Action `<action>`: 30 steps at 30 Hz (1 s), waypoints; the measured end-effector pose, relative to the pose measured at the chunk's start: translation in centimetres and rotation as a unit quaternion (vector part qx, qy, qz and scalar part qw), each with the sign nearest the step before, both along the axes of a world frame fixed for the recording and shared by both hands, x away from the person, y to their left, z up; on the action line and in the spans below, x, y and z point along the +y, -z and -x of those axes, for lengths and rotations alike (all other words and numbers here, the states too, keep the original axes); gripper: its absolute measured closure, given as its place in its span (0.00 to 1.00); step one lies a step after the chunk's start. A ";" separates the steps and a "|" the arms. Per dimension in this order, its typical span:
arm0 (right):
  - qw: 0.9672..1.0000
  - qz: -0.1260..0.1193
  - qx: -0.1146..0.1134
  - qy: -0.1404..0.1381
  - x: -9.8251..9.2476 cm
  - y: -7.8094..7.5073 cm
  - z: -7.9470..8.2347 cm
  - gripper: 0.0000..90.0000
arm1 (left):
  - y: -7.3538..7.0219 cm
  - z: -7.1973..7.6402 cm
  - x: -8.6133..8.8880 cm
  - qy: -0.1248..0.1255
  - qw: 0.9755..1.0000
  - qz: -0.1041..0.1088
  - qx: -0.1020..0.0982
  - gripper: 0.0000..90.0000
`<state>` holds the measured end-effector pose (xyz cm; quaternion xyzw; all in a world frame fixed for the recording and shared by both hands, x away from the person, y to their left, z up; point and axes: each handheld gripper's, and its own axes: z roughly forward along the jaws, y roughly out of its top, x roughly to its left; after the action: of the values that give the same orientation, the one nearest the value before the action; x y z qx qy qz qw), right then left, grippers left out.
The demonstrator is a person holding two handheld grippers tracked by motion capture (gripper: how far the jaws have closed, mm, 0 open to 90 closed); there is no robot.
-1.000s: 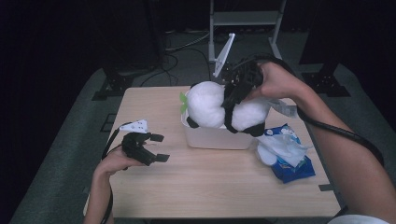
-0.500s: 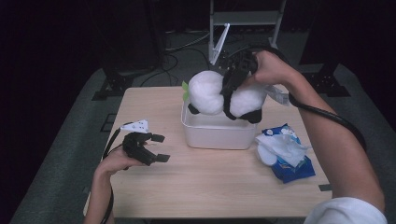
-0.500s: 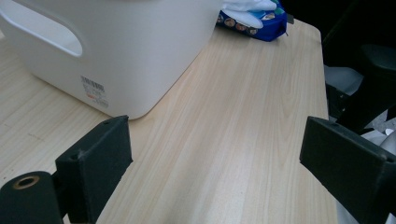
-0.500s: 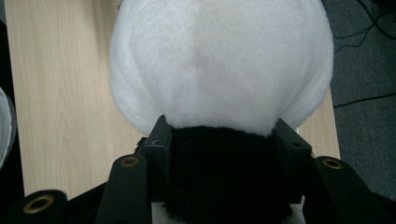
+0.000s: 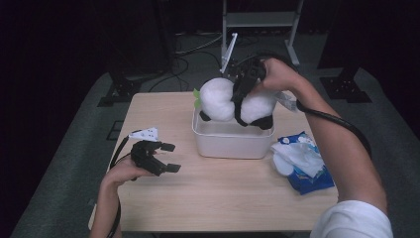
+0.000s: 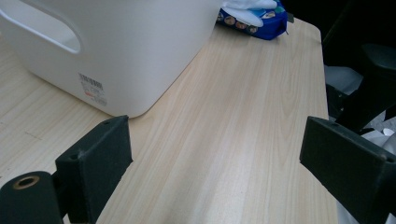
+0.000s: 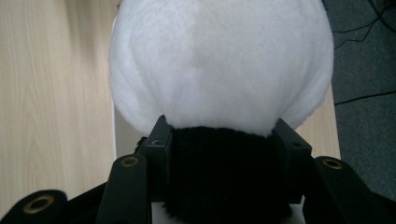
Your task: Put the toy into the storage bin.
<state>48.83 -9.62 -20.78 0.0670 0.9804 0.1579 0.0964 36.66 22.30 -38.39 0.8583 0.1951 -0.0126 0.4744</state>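
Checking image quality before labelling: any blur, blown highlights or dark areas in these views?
High view: surroundings nearly black, the table evenly lit, the plush toy nearly blown white. Right gripper view: toy fur soft and bright, the black band between the right gripper pads featureless. Left gripper view: sharp; the white bin label too small to read.

Bright, evenly lit tabletop [image 5: 228, 183] amid dark surroundings; soft, slightly blurry frames.

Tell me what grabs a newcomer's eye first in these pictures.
First, the white and black plush panda, held above the white bin at the table's far side by the right hand-held gripper, whose jaws clamp its black middle. Next, the blue wipes pack right of the bin, and the left hand-held gripper, open near the table's left edge.
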 end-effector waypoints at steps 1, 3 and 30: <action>1.000 0.000 0.000 0.000 0.0 0.0 0.0 0.56 | 0.0 0.0 0.0 0.000 1.000 0.000 0.000 0.09; 1.000 0.000 0.004 0.001 0.1 0.8 -0.6 0.56 | 0.1 -0.1 0.0 0.000 1.000 0.000 0.000 0.09; 0.997 -0.006 0.074 -0.020 1.1 9.1 0.7 0.55 | 0.0 0.0 0.3 0.001 1.000 0.000 0.000 0.09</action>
<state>48.15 -8.55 -29.91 0.0594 0.9851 0.1602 0.0204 36.65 22.58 -38.42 0.8583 0.1944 -0.0125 0.4748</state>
